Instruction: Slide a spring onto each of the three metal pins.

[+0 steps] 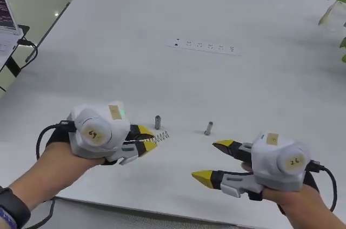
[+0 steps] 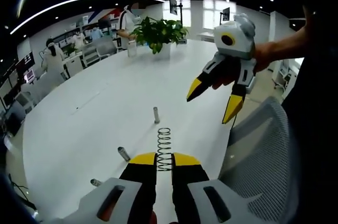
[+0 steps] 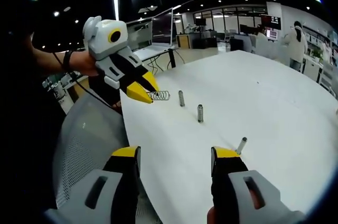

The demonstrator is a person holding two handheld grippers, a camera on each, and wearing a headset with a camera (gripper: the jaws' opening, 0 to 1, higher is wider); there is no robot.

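My left gripper is shut on one end of a small coil spring, which sticks out sideways past its yellow tips, just above the white table. An upright grey pin stands just beyond the spring and looks ribbed. A second, bare pin stands further right. In the right gripper view three pins stand in a row. My right gripper is open and holds nothing, near the front edge.
A white power strip lies further back on the table. A laptop sits off the left edge, and plant leaves show at the far right. A grey mesh chair stands below the table's front edge.
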